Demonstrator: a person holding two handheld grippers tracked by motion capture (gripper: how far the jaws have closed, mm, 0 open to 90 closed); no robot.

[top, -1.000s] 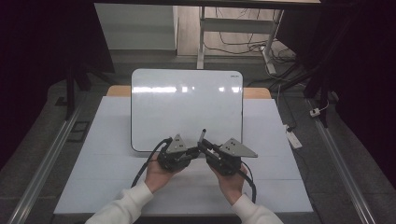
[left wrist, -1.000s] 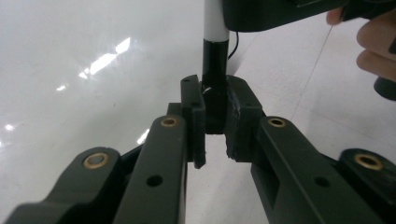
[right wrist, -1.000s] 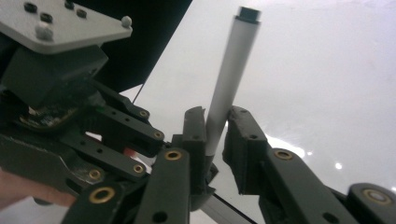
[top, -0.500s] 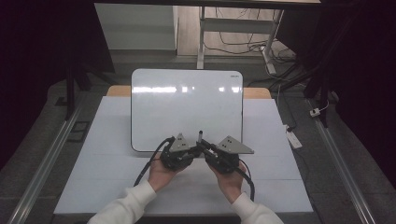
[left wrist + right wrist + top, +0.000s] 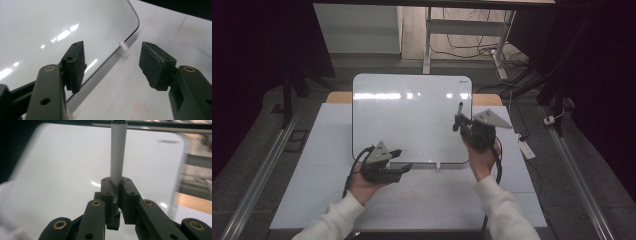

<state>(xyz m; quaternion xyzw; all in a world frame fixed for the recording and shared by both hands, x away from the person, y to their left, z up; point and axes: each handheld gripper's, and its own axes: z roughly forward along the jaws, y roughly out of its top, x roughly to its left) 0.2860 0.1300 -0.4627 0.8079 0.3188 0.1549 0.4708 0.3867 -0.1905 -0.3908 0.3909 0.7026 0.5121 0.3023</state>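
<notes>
A white whiteboard [image 5: 412, 117] lies on the pale table [image 5: 312, 170]. My right gripper [image 5: 458, 123] hovers over the board's right side, shut on a white marker [image 5: 460, 109] that stands upright with a dark end on top. In the right gripper view the marker [image 5: 118, 152] rises from between the pressed pads of that gripper [image 5: 117, 188]. My left gripper [image 5: 403, 160] is at the board's near edge; its jaws have just been opening and nothing is between them. In the left gripper view it [image 5: 112, 65] faces the board's corner [image 5: 50, 27] and a small white piece [image 5: 123, 46].
The small white piece [image 5: 438, 165] sits at the board's near edge, between my hands. A white power strip [image 5: 524, 147] lies off the table's right side. A wooden strip [image 5: 487, 99] shows behind the board. Metal rails [image 5: 257, 180] run along the floor on both sides.
The two grippers were close together at the board's near edge. The right one has risen and gone right with the marker; the left one has moved left and its jaws now stand apart.
</notes>
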